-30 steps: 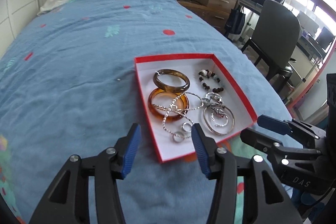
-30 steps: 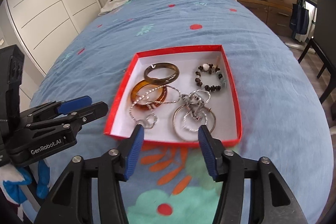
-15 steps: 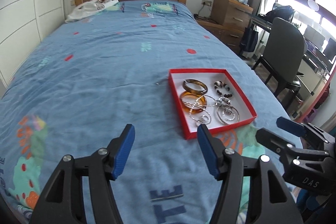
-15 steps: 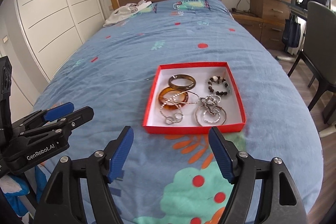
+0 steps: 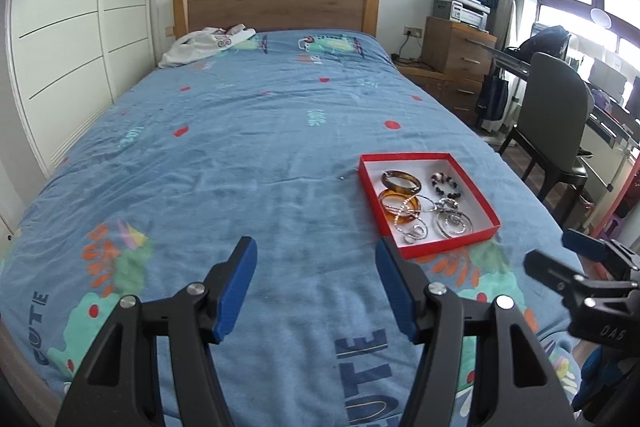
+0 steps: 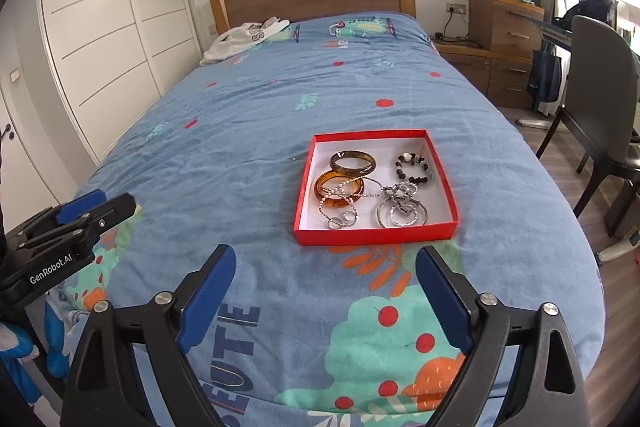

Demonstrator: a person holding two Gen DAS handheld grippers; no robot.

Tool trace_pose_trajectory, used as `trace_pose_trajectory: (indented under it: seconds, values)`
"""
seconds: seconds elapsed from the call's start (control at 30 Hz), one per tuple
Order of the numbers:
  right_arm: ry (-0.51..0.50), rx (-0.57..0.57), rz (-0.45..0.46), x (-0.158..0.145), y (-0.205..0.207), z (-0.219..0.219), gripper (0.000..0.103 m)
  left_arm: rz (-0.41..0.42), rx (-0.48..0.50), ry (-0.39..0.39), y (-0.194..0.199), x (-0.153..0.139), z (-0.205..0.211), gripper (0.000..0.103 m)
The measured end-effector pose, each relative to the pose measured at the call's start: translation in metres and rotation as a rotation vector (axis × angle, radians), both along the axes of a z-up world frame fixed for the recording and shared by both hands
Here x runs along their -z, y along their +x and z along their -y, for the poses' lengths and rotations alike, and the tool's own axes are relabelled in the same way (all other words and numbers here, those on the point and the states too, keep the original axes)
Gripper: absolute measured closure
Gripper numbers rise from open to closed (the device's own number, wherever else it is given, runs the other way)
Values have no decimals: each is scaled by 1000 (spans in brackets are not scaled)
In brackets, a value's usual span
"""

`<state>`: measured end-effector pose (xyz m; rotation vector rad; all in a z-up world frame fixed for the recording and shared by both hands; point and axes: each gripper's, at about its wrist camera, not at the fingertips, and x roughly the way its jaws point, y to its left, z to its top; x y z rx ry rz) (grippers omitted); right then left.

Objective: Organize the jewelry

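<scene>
Red box [image 6: 376,233] on the bed [image 6: 248,131]: all jewelry [image 6: 372,187] is seen gathered inside, chains tangled. Both the left claw [image 5: 316,289] and right claw [image 6: 326,301] are held wide open and empty, short of the box; collecting appears done, or untangling is pending.

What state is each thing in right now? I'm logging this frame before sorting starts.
left gripper: open, empty
right gripper: open, empty
red box: lidless, on the bed
brown bangles: in the box, overlapping
silver chain: draped over one bangle
beaded bracelet: in the box, apart
</scene>
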<state>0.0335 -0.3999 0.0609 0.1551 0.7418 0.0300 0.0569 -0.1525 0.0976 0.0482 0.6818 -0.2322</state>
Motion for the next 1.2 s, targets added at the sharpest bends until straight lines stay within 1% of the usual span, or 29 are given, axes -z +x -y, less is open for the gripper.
trace_pose_trajectory:
  seconds: [0.07,0.23,0.3,0.57,0.73,0.9,1.2]
  values:
    - [2,7,6,-1,-4,1,7,9,-7,5,-4,-1,-3,43]
    - [-8,17,4,3,-14,1,5,19,-6,1,-12,-2,-11,43]
    - [-11,24,0,6,-17,2,5,23,-11,9,-14,-1,-12,43]
    - [-32,38,-19,15,-24,1,4,11,-15,-16,-18,7,-27,43]
    - [-36,52,-31,21,-29,3,4,10,-18,-14,-21,9,-30,43]
    - [-42,59,-28,23,-35,5,4,10,-22,-9,-25,13,-33,43]
    - [-35,65,-14,21,-44,8,4,9,0,-4,-35,11,-29,43]
